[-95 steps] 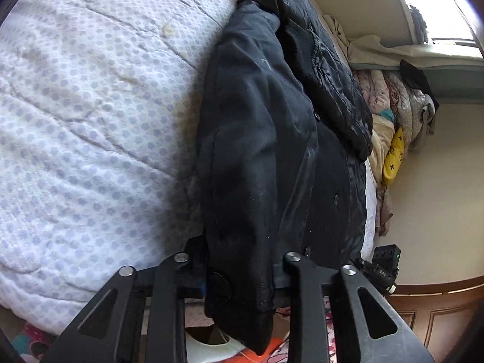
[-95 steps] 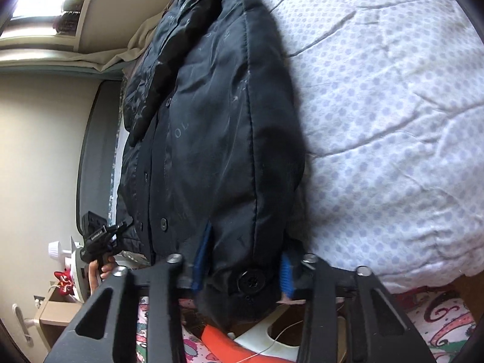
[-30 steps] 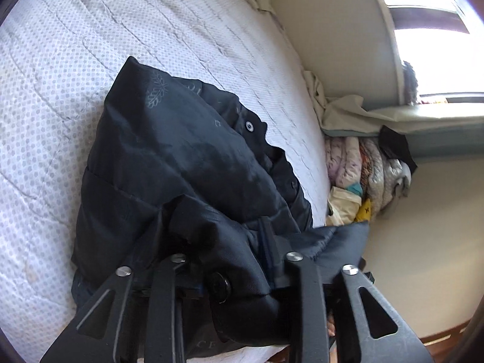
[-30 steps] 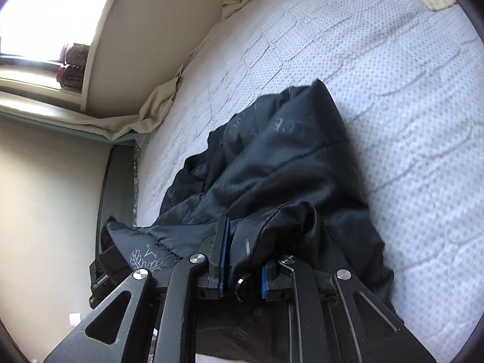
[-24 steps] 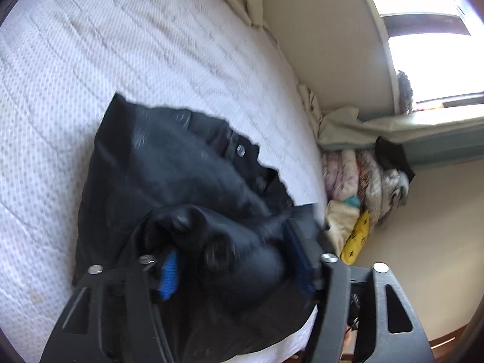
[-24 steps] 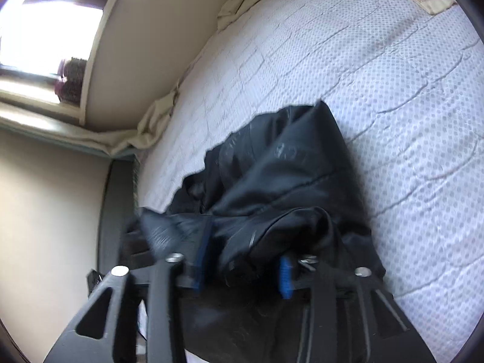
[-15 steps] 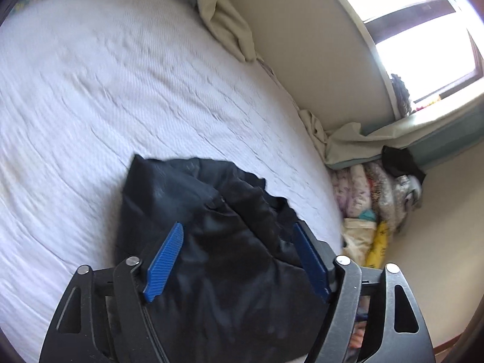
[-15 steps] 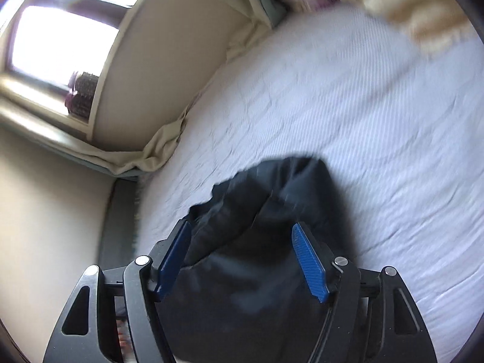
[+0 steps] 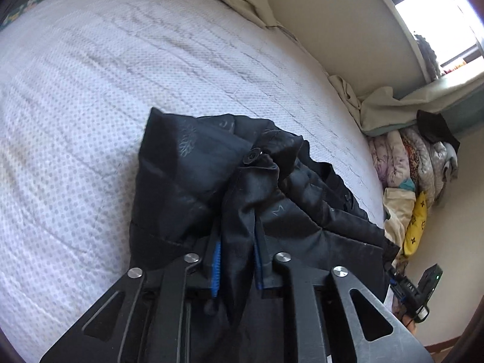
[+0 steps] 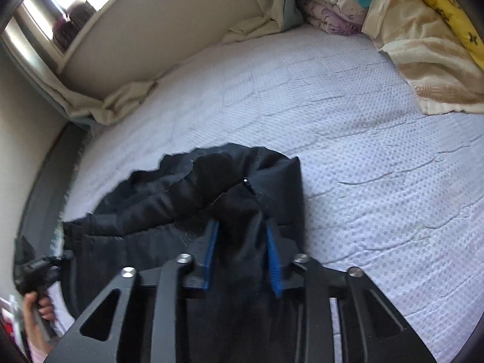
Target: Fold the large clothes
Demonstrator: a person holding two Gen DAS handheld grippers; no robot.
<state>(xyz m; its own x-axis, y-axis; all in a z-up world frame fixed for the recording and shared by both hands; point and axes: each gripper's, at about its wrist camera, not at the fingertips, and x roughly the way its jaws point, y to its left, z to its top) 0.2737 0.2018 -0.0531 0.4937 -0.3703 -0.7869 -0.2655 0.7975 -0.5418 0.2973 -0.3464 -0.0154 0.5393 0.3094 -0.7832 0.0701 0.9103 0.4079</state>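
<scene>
In the left wrist view, the black jacket (image 9: pixel 242 187) lies bunched in the lower middle of the frame on the white dotted bedspread (image 9: pixel 90 90), which fills the upper left. The left gripper (image 9: pixel 236 257) rises from the bottom edge; its jaws have just been closing and now pinch a ridge of the jacket's fabric between the blue pads (image 9: pixel 216 267). A round black button (image 9: pixel 251 157) sits on the fold above them. A stack of folded bedding (image 9: pixel 414 163) stands at the right edge, and the other gripper's body shows in the lower right corner. In the right wrist view, the jacket sits in the lower left of the frame on the same bedspread, which spreads across the right. The right gripper (image 10: pixel 242 251) has also just been closing, and its blue pads (image 10: pixel 273 257) squeeze a fold of the jacket. A cream towel (image 10: pixel 423 60) lies at the upper right, and a hand (image 10: pixel 36 308) on a gripper handle shows at the lower left edge.
</scene>
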